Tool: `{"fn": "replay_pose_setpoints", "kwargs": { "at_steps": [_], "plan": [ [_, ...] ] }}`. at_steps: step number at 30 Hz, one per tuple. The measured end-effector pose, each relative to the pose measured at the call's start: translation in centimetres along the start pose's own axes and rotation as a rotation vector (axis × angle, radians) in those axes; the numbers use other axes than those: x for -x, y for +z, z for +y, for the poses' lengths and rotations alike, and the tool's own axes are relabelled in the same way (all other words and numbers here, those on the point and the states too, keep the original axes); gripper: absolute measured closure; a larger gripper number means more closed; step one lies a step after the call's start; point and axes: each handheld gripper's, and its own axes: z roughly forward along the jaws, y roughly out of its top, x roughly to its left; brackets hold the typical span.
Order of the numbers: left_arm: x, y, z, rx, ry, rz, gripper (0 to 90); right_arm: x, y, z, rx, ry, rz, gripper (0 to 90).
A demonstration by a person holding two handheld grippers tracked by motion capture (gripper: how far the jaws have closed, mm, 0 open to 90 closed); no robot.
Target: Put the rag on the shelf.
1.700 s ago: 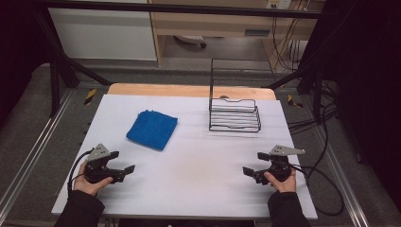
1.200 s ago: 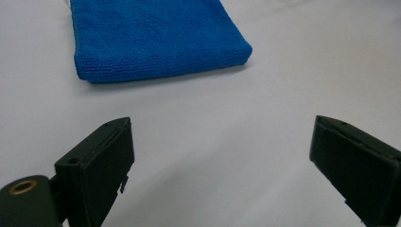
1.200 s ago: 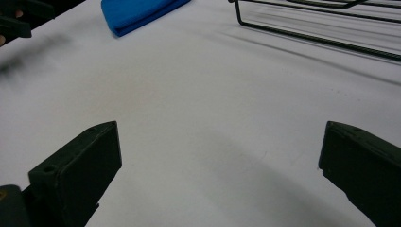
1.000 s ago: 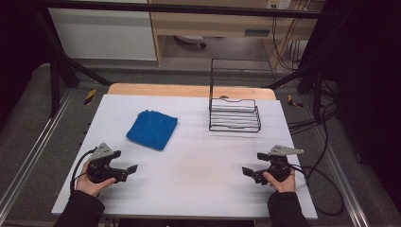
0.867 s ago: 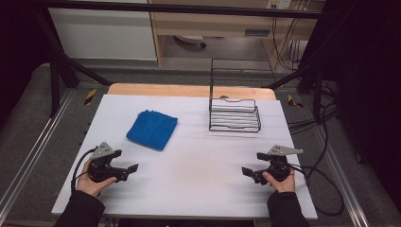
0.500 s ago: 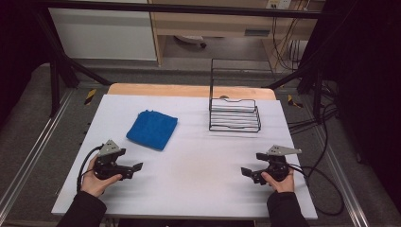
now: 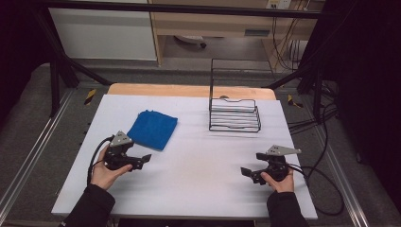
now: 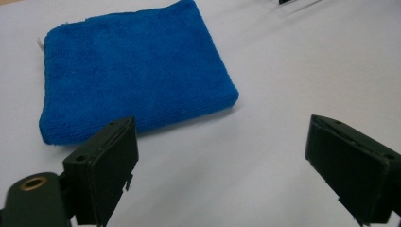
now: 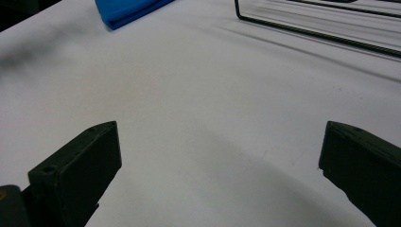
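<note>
Blue cloth (image 8: pixel 132 75) (folded), left claw (image 8: pixel 222 161) agape beside it

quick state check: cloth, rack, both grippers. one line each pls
blue cloth: folded, lying flat on the white table, not gripped.
wire rack: upright, nothing in it, apart from the cloth.
left gripper: jaws open, holding nothing, close to the cloth's near edge, not touching it.
right gripper: jaws open, holding nothing, over bare table.
</note>
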Motion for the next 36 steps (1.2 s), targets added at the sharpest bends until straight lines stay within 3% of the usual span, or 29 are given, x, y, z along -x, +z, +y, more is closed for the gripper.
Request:
{"fn": "replay_pose_setpoints", "kwargs": {
  "at_steps": [7,14,20,27,36],
  "plan": [
    [0.9,1.9,1.3,-0.032,0.028,0.023,17.7,0.0,0.0,0.0,-0.001,0.002,-0.002,0.6],
    [1.4,3.8,2.2,-0.059,0.028,0.006,34.7,0.0,0.1,0.0,-0.003,0.001,-0.002,0.5],
    [1.5,5.6,2.4,-0.095,0.038,0.000,51.1,0.0,0.1,0.0,-0.002,0.000,-0.002,0.5],
    [1.4,7.4,2.2,-0.126,0.055,0.015,60.0,0.0,0.1,0.0,-0.002,0.000,-0.001,0.5],
    [1.0,8.1,2.0,-0.141,0.049,0.035,72.3,0.0,0.1,0.0,-0.003,0.000,-0.002,0.6]
  ]
}}
